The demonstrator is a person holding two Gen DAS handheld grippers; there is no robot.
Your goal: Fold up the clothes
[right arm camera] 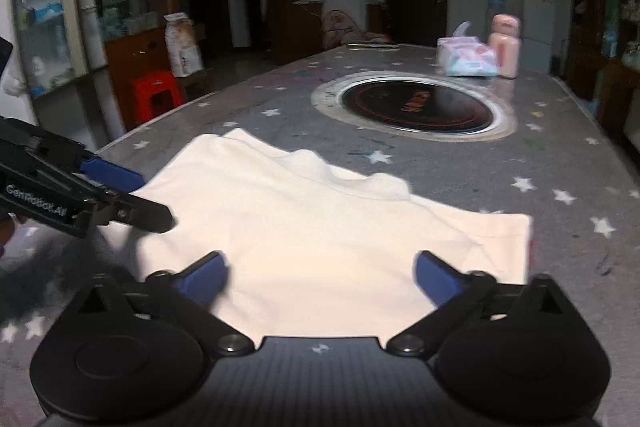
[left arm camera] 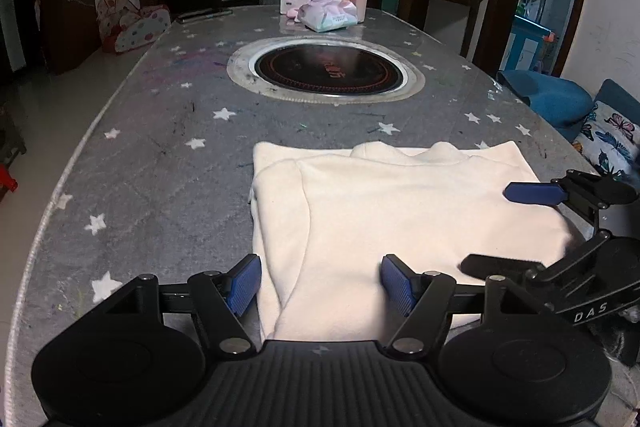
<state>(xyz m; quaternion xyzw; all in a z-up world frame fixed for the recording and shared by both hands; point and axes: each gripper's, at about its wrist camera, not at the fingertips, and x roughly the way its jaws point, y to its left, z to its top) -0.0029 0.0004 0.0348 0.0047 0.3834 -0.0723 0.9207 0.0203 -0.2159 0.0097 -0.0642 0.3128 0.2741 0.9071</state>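
The cream garment (left arm camera: pixel 400 211) lies flat in layers on the star-print table (left arm camera: pixel 160 131), at 6 o'clock from the round hob (left arm camera: pixel 328 71), and both the left gripper (left arm camera: pixel 320 283) and right gripper (right arm camera: pixel 320 271) hover spread wide over its near edge, pinching nothing, probably lined up to grab or just letting go.

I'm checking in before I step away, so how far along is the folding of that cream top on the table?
Looks done: the cream garment lies on the star-patterned table with its sides folded in, layered along its left edge. In hand: nothing is gripped; the left gripper and right gripper sit at its near edge, jaws open. Left: probably a final fold of the near edge toward the collar, if wanted.
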